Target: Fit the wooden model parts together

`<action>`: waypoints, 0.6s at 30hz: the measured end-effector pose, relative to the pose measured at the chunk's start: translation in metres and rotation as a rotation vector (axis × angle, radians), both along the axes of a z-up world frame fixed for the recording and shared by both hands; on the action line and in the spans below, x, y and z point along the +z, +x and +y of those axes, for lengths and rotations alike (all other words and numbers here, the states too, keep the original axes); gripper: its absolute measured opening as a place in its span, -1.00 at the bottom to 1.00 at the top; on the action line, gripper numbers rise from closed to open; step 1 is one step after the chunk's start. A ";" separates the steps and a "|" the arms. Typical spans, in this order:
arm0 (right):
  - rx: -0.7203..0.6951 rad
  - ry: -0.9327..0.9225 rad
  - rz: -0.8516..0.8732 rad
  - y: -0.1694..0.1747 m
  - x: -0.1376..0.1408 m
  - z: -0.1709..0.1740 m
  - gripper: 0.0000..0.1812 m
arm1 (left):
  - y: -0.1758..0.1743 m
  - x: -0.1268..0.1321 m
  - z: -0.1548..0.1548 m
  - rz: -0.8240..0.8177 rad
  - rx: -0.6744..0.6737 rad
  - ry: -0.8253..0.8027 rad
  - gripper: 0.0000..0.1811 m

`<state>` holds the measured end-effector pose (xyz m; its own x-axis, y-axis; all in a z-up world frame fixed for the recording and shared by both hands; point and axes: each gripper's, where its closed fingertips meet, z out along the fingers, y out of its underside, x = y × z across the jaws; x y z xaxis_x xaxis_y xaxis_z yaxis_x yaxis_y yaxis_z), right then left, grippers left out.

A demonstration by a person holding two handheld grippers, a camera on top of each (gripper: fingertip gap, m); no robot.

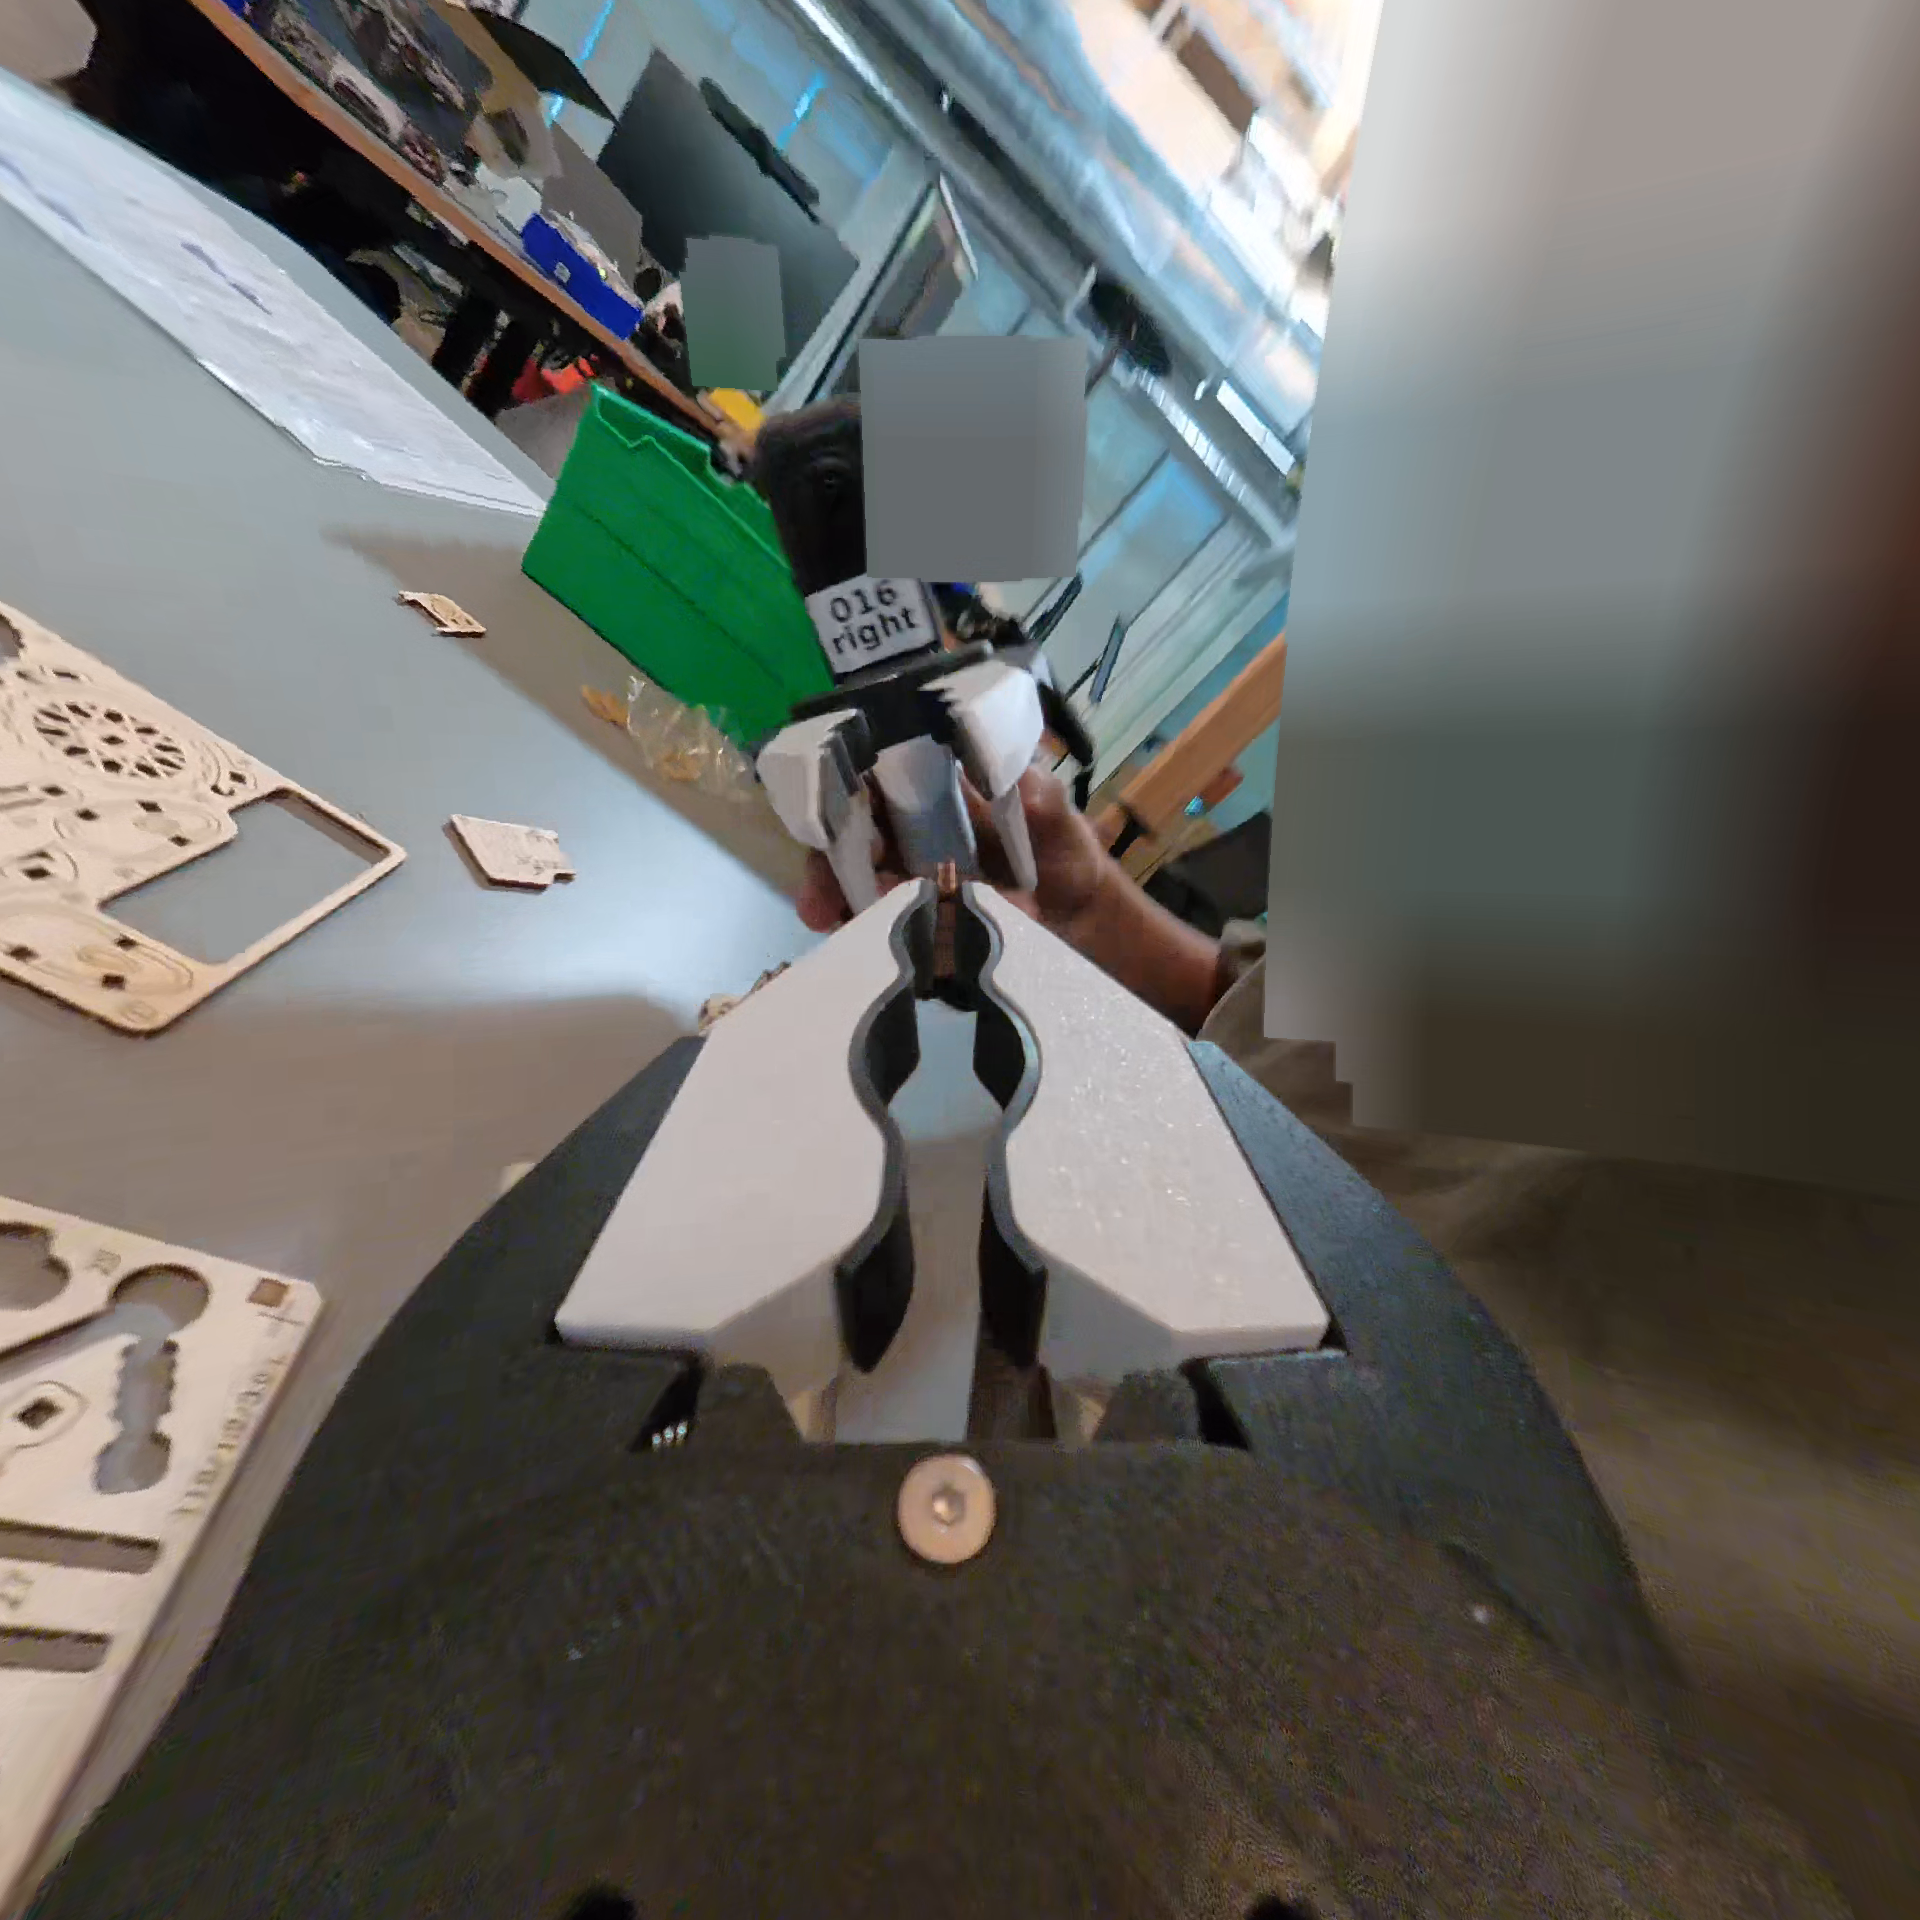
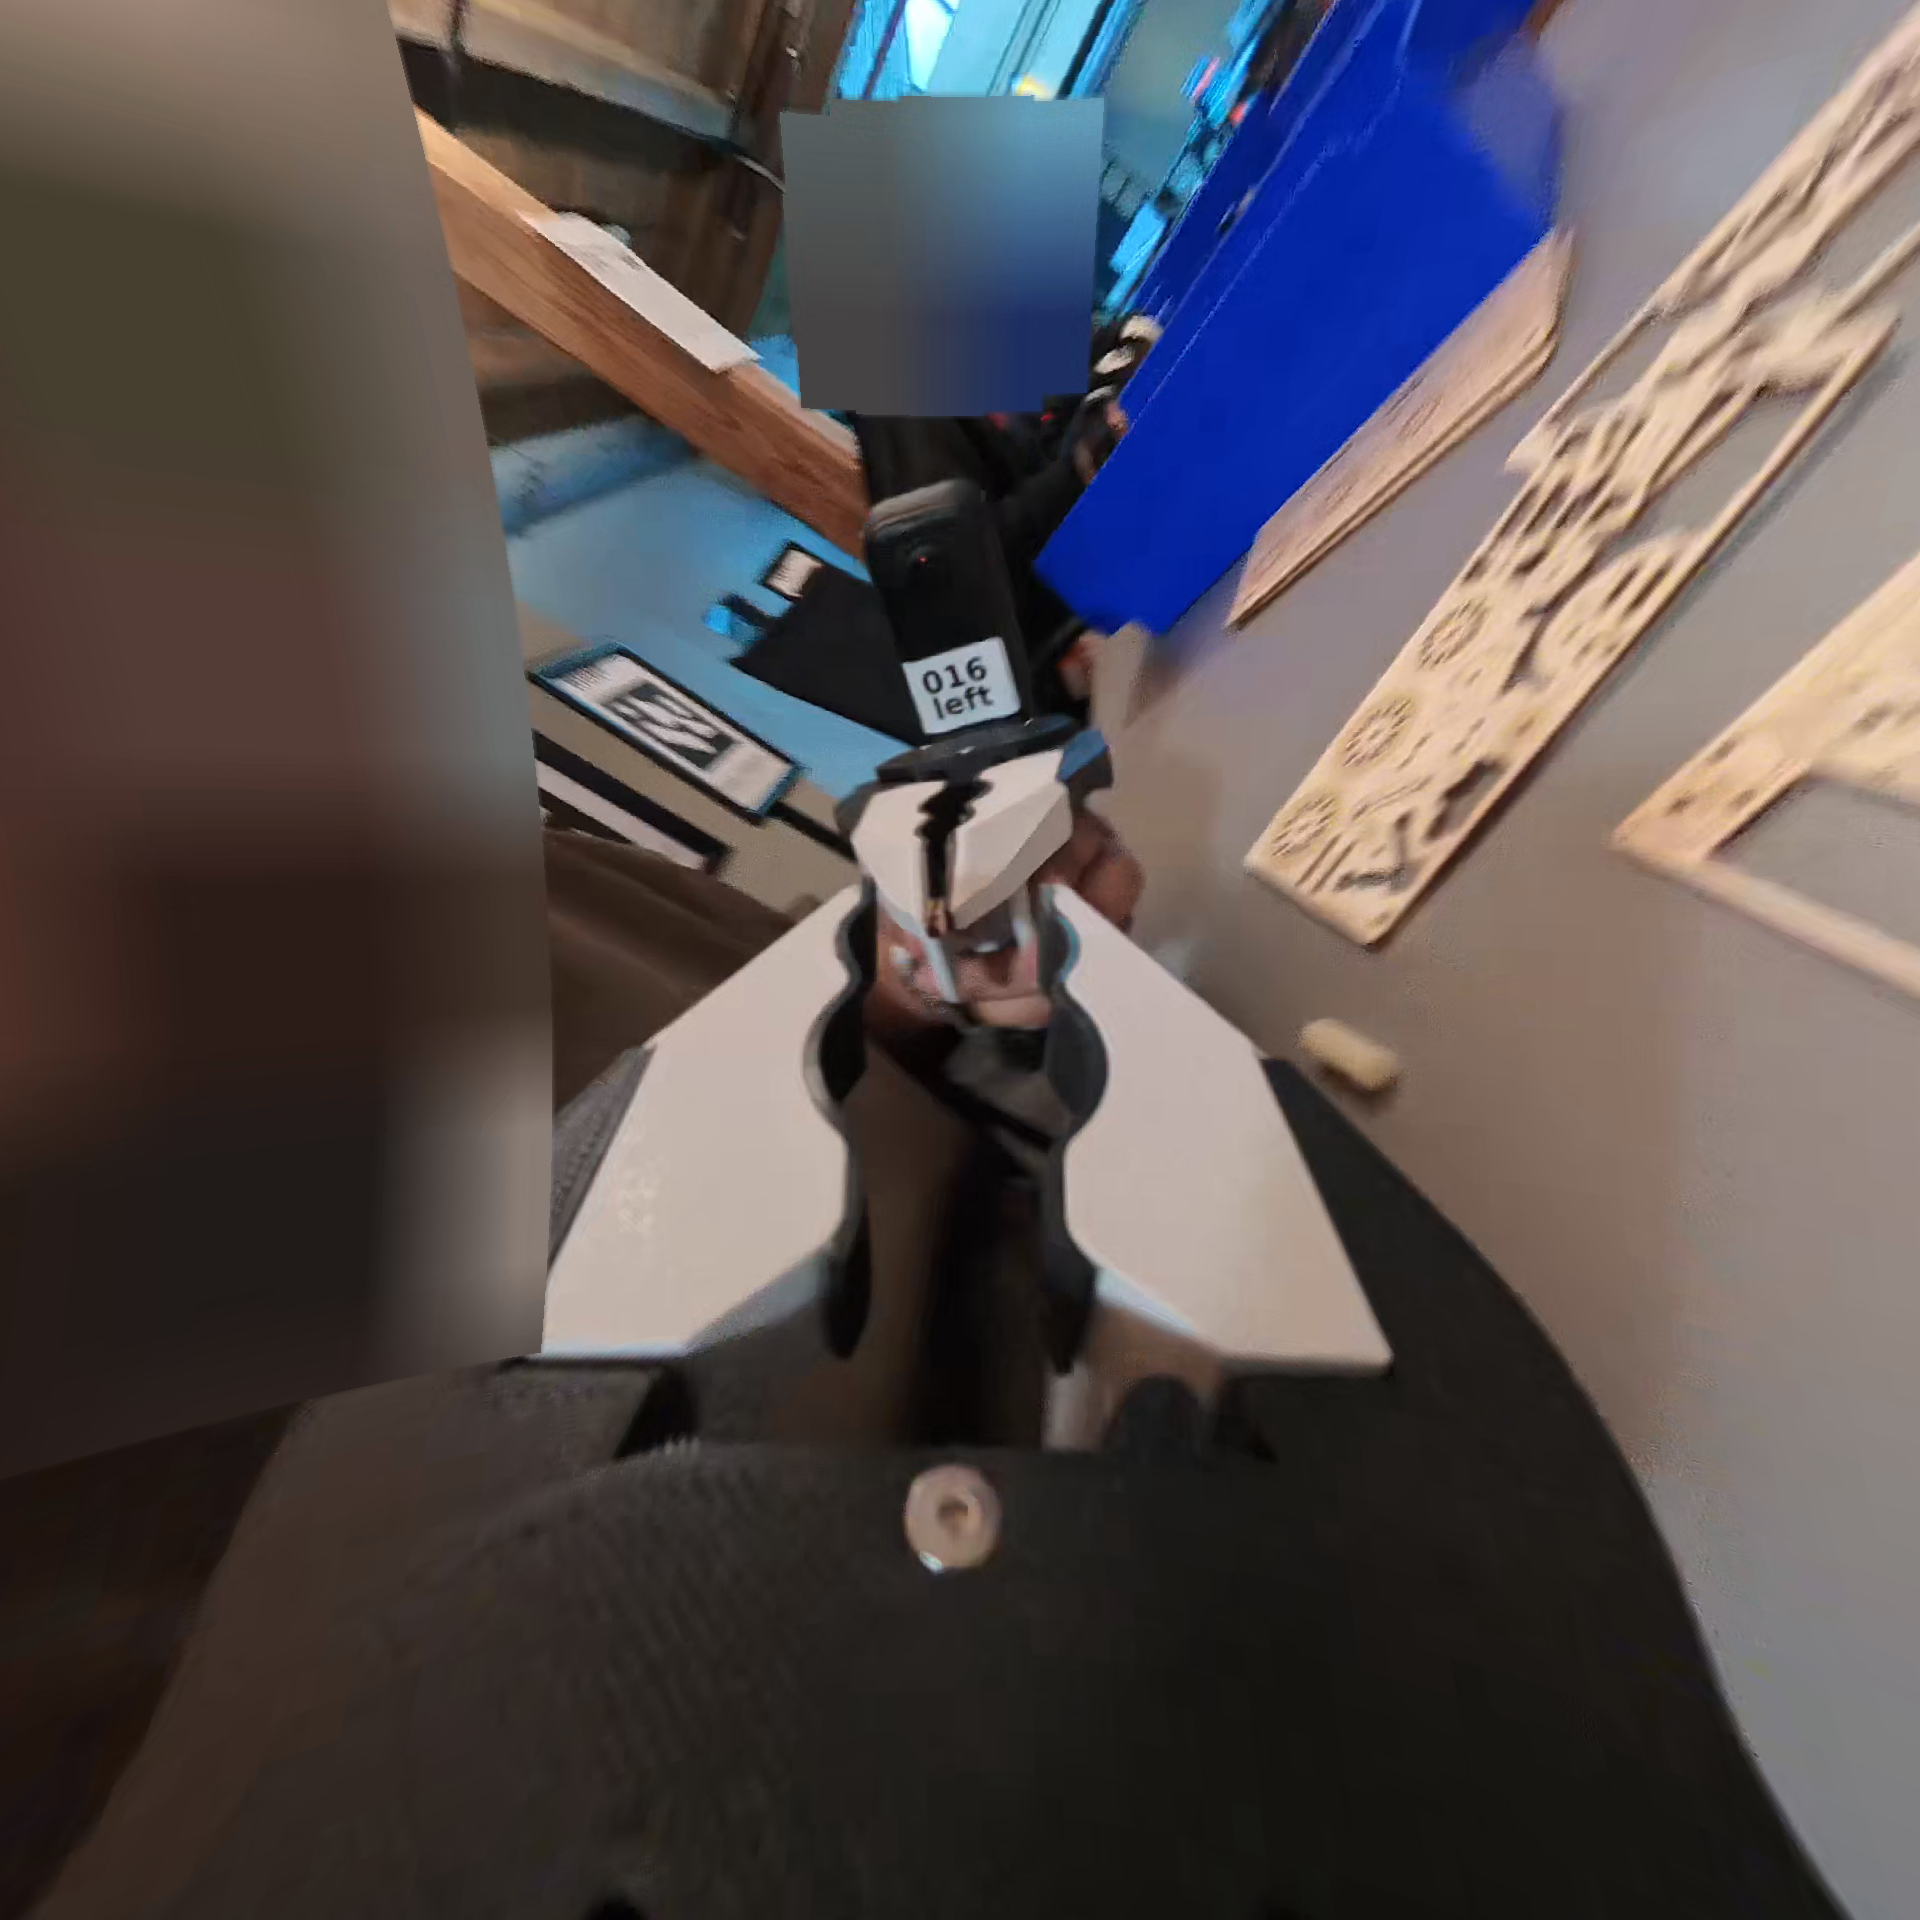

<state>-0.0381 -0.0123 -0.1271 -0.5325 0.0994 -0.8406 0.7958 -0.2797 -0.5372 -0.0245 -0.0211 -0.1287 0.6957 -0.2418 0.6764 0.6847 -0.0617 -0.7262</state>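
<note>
Grey desk [image 1: 312, 499], laser-cut pale wooden sheets [image 1: 156, 810] lying flat. Off its edge, our left gripper [image 1: 943, 894] fingers pinch a small brown wooden piece [image 1: 945, 879]; right gripper [image 2: 961, 935] fingers apart, facing it. We judge fitting barely begun.

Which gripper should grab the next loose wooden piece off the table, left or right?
Right, probably. The right gripper has its jaws open and empty, and a small loose piece lies on the table beside it. The left gripper is shut on a small wooden part.
</note>
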 end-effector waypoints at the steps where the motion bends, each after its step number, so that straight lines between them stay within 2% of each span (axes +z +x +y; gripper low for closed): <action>1: -0.030 0.060 0.085 -0.001 0.001 0.002 -0.70 | -0.003 0.001 0.000 -0.053 0.004 0.013 -1.00; 3: -0.075 0.164 0.198 -0.003 0.002 0.003 -0.73 | -0.004 0.001 0.000 -0.111 -0.001 0.026 -1.00; 5: -0.082 0.203 0.235 -0.002 0.002 0.001 -0.79 | -0.004 0.000 0.000 -0.114 0.002 0.022 -1.00; 11: -0.033 0.155 0.202 0.004 0.002 -0.010 -0.84 | -0.005 0.001 0.000 -0.109 0.014 0.020 -1.00; 18: -0.025 0.201 0.228 0.007 0.001 -0.014 -0.99 | -0.002 0.003 0.001 -0.115 0.002 0.031 -1.00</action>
